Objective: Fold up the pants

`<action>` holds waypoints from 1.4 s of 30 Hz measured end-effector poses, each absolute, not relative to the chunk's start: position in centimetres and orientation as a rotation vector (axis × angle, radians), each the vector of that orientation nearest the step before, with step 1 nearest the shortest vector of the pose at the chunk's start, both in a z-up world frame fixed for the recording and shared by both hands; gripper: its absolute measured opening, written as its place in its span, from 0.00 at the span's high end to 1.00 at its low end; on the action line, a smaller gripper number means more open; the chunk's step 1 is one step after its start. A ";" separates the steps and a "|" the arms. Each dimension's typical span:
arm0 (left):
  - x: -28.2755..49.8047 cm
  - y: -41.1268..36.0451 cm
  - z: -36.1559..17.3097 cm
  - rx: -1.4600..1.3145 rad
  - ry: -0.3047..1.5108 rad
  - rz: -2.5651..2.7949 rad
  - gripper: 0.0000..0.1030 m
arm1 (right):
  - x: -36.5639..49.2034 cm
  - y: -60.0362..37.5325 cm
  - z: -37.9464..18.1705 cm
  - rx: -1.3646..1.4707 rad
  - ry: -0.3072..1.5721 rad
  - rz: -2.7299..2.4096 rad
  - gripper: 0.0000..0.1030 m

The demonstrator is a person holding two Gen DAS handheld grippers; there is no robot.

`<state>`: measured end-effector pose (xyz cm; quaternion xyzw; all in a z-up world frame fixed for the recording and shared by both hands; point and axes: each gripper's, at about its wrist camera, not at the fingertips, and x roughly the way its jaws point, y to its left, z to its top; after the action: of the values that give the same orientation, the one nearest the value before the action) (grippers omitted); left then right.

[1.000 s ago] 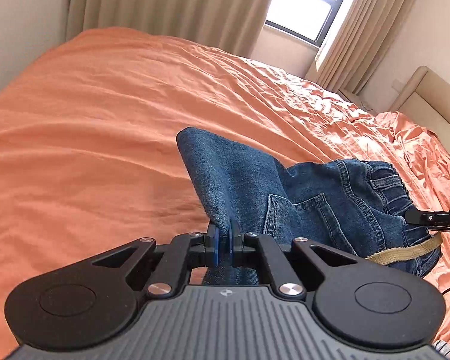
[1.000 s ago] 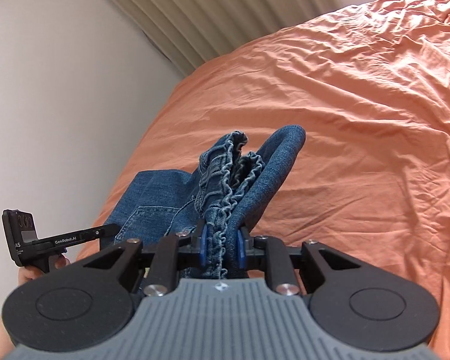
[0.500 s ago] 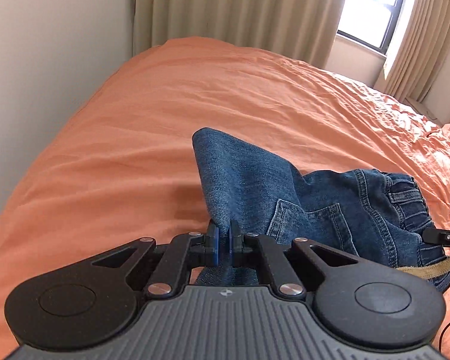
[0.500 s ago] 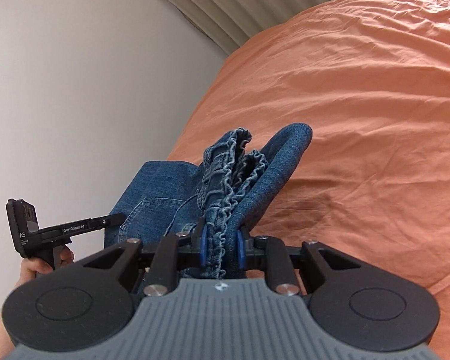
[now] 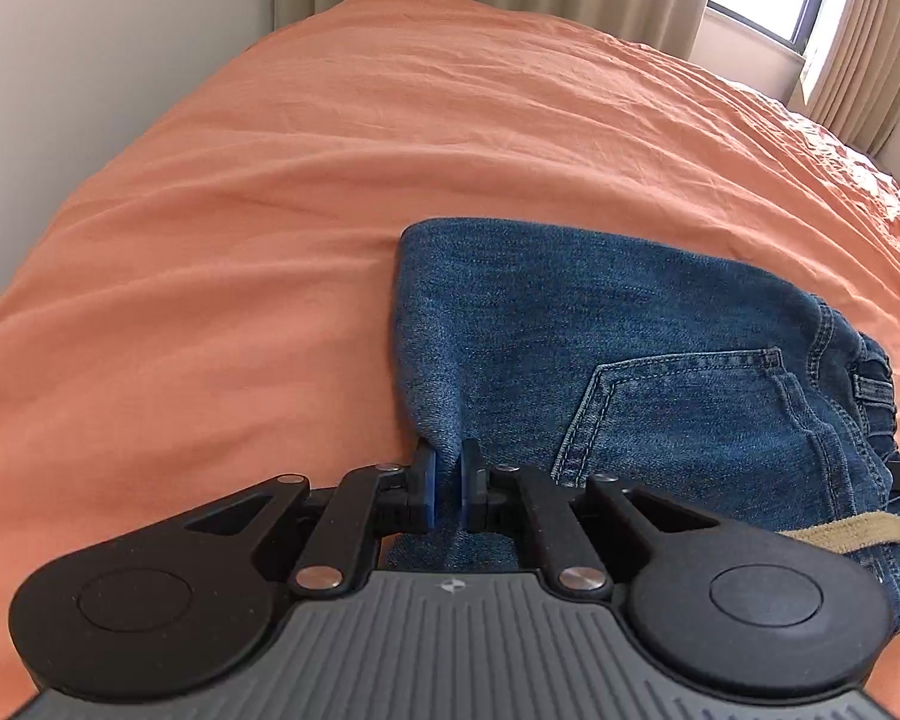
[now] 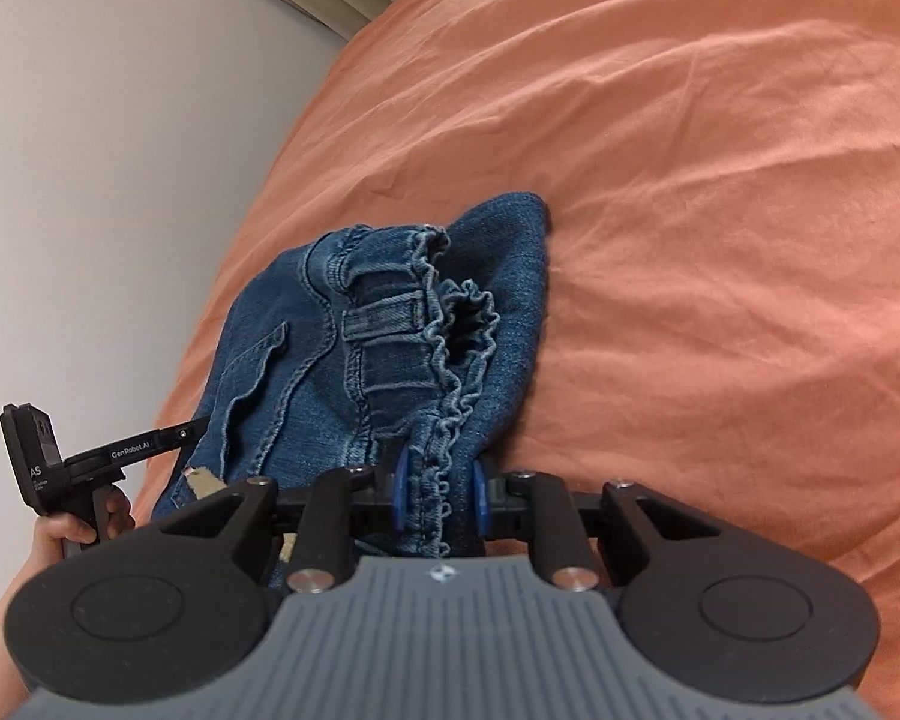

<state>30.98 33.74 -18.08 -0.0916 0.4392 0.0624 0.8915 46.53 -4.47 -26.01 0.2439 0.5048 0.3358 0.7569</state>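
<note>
The left tongs (image 5: 447, 489) point steeply down toward the bed (image 5: 270, 228), their blue pads nearly together and clamped on a thin fold of the denim pants (image 5: 600, 324). The pants lie bunched on the orange sheet, a stitched back pocket (image 5: 690, 414) facing up and a tan strap (image 5: 858, 531) trailing from under them at the right edge.

The right tongs (image 6: 437, 495) angle down less steeply and pinch the gathered elastic waistband (image 6: 450, 372), which stands ruffled between the blue pads (the pads sit wider here, with thicker cloth in the bite). In the right wrist view the pants rest near the bed's edge beside a pale wall (image 6: 90, 180), and the person's left hand (image 6: 81, 525) is wrapped around the black handle of its tool at lower left, fingers curled around the grip.
</note>
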 end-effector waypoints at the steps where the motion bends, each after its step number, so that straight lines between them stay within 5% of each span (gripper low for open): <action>1: 30.8 33.9 -18.1 -0.205 0.912 0.133 0.91 | 46.5 -4.3 -25.9 0.530 1.105 0.724 0.84; 6: 30.2 34.3 -16.4 -0.197 0.935 0.187 0.78 | 46.8 -3.5 -23.4 0.460 1.123 0.655 0.60; 9: 29.0 34.5 -15.2 -0.143 1.006 0.233 0.67 | 46.4 -3.2 -21.2 0.387 1.096 0.610 0.58; 15: 25.3 34.6 -12.3 -0.054 1.035 0.359 0.73 | 42.6 -4.6 -14.7 0.313 0.967 0.623 0.57; 23: 18.4 30.7 -0.3 0.035 0.811 0.301 0.71 | 35.0 -5.7 -3.3 0.175 0.755 0.650 0.46; 28: 13.4 26.0 7.6 0.135 0.657 0.259 0.52 | 27.3 -6.2 3.2 0.059 0.572 0.661 0.24; 36: 2.6 16.0 8.6 0.174 0.367 0.293 0.05 | 14.4 -8.7 5.5 -0.034 0.315 0.616 0.22; 42: -0.4 10.9 4.9 0.173 0.297 0.404 0.02 | 8.1 -9.1 2.8 -0.059 0.261 0.556 0.21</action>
<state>-0.38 10.90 4.88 0.0855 0.1469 0.1997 0.9650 8.07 -9.10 2.85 -0.0290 0.1286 0.2734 0.9528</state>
